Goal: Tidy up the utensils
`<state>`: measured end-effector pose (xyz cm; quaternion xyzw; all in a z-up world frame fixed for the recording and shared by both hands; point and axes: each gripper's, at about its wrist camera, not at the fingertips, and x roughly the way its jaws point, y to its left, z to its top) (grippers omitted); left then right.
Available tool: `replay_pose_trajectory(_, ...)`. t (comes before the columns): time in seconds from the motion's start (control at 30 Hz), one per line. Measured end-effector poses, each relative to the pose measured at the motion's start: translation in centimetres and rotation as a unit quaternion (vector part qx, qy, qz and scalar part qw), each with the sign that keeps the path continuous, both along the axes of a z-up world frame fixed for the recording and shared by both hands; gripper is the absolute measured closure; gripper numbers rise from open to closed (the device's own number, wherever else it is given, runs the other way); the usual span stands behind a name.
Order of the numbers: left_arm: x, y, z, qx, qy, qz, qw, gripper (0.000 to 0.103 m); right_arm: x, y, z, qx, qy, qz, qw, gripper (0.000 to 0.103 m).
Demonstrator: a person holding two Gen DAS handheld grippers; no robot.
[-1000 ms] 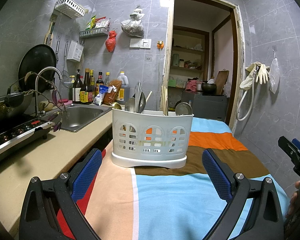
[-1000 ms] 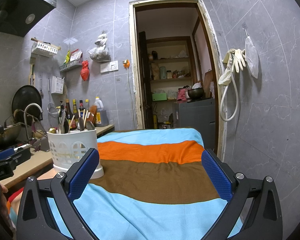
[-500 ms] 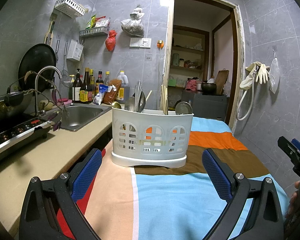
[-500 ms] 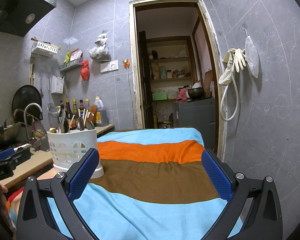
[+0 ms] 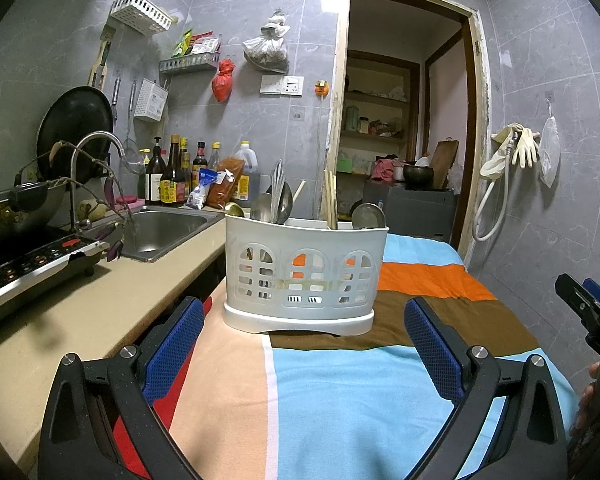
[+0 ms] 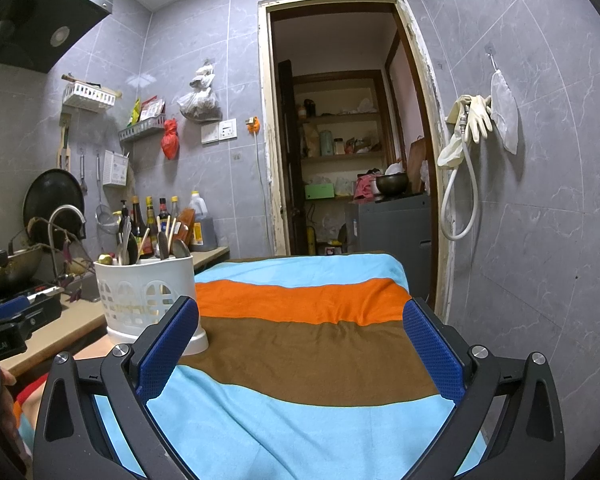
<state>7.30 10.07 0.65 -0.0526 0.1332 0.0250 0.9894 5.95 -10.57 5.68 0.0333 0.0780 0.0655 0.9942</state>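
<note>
Place: a small home kitchen
Walls: grey marbled tiles, with a wire shelf (image 5: 189, 63) of packets and tied bags hung on hooks
Cooking: a range hood (image 6: 40, 12) overhead, a wok (image 5: 16, 206) on an induction hob (image 5: 28, 264), a black pan (image 5: 74, 128) hung on the wall
Washing: a steel sink (image 5: 168, 228) with a curved tap (image 5: 96, 144) set in a beige counter (image 5: 100, 300)
Supplies: sauce and oil bottles (image 5: 176, 176) lined up behind the sink
Beyond: an open doorway (image 6: 340, 140) to a pantry with stocked shelves; rubber gloves (image 6: 476, 118) hang beside it
</note>
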Motion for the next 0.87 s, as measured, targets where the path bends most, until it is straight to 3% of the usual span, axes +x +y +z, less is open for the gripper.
replay_pose_trajectory(0.2,-0.6,-0.3,0.2,0.005,-0.014,0.013,0.9998,0.005,0.0,0.0,0.0,0.0,0.0,0.0,1.0,0.0)
replay_pose_trajectory(0.37,-1.0,-1.1,0.3,0.013,-0.023,-0.009,0.9996,0.005,0.0,0.0,0.0,0.0,0.0,0.0,1.0,0.0)
replay_pose_trajectory(0.87,-0.7,-0.9,0.3,0.019,-0.018,0.006,0.9996,0.005,0.0,0.0,0.1,0.001,0.0,0.0,1.0,0.0)
